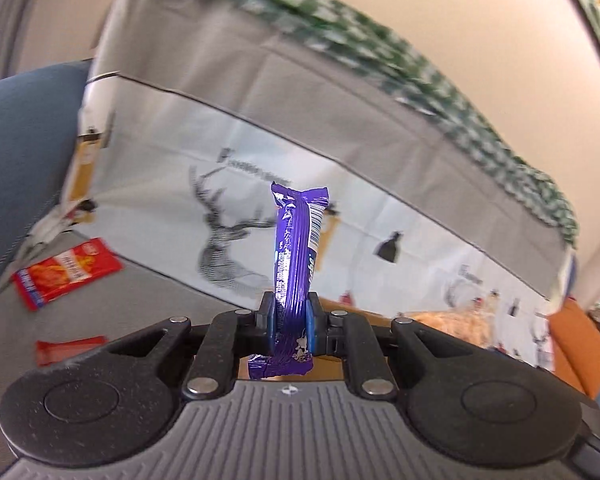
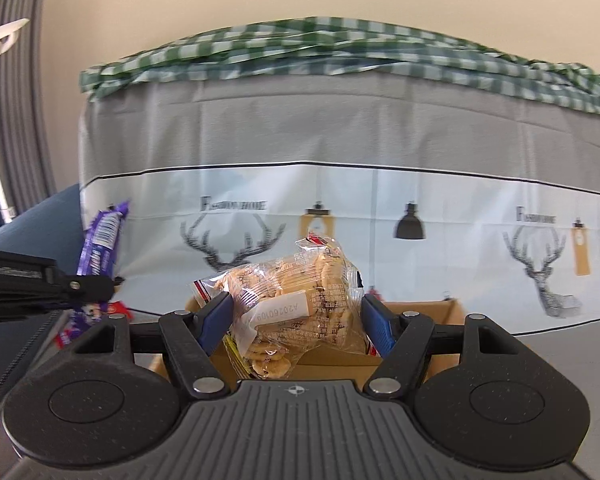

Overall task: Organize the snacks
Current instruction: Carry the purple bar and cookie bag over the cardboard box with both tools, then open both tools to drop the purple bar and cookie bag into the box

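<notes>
Left gripper point(image 1: 291, 316) pinches upright purple foil chocolate bar point(image 1: 296, 252). Right gripper point(image 2: 296, 316) clasps clear cookie bag point(image 2: 296, 300) above brown cardboard box point(image 2: 432, 308). Only left view shows red snack packet point(image 1: 66, 274).

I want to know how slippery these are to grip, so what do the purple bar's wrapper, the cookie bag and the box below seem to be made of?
Purple bar wrapper: glossy plastic or foil film, judging by its sheen and crimped end.
Cookie bag: thin clear plastic; the biscuits show through and it crinkles with glare.
Box: matte brown cardboard, probably, going by its flat tan rim.
</notes>
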`<state>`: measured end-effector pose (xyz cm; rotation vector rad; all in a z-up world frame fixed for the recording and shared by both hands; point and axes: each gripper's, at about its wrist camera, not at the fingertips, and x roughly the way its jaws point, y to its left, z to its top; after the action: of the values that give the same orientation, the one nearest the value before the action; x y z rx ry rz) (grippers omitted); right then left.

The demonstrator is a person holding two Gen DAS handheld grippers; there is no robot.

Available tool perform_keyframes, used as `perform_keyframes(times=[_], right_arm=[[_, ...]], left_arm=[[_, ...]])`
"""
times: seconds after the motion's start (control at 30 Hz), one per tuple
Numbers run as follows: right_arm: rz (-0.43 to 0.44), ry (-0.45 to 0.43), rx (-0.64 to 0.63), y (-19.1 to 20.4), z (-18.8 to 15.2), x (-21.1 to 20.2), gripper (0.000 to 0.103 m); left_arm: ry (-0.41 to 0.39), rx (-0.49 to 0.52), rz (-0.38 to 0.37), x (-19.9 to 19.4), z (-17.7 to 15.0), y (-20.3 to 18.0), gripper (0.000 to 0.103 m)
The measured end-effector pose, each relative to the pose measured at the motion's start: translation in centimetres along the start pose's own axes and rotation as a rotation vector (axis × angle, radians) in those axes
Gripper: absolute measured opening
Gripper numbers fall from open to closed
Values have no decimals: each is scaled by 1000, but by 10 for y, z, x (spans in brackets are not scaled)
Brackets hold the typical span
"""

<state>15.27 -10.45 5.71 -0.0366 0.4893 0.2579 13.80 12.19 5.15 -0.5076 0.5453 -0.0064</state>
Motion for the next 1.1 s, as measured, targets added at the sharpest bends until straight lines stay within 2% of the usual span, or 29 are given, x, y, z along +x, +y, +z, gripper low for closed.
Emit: perform_keyframes(times=[0.2, 0.33, 0.6, 1.1], right_arm=[[-72, -5, 20, -14, 0, 1, 71], [-106, -9, 28, -20, -1, 1, 71], [-144, -10, 35, -26, -2, 0, 72], [-161, -19, 47, -28, -3, -3, 72]], left_arm=[[-7, 53, -123, -2, -9, -24, 15], [6, 81, -168, 0, -17, -35, 15], [29, 103, -200, 5, -25, -45, 15], [54, 125, -209, 13, -30, -50, 15]])
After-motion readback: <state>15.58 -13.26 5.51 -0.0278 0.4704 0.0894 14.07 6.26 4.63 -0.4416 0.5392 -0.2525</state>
